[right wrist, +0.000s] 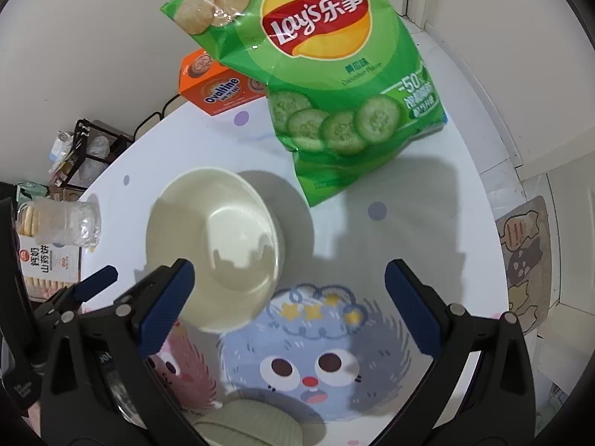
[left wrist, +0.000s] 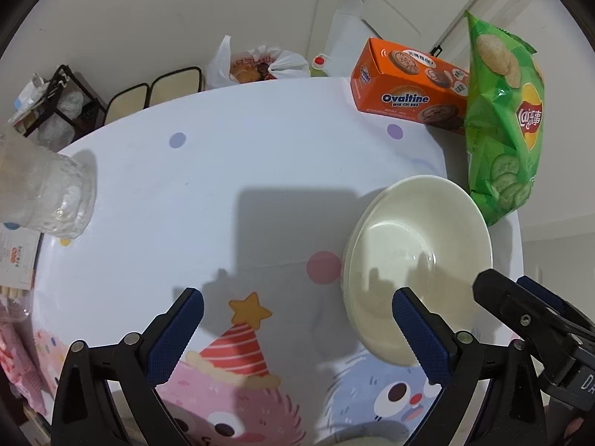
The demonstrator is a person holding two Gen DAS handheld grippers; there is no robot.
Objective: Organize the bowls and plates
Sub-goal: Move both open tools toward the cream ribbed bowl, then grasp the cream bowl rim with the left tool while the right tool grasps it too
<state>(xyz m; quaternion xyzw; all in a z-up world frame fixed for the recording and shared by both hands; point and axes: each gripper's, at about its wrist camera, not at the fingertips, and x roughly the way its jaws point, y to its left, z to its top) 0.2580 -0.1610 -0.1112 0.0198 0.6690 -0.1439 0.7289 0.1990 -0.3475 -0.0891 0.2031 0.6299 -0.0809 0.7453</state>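
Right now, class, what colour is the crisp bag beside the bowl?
Green, with a red-and-yellow logo; the crisp bag shows best in the right wrist view.

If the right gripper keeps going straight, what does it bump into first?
Probably the tablecloth; its open fingers frame bare cloth. The Lay's chip bag lies beyond, and the cream bowl sits left of its path.

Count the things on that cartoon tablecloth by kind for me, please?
Bowls: 1, the cream bowl, possibly a nested stack
Chip bags: 1, the green Lay's bag
Biscuit boxes: 1, the orange Ovaltine box
Clear cracker packs: 1, the clear cracker pack
Other boxes: 1, the white snack box under that pack
Total: 5
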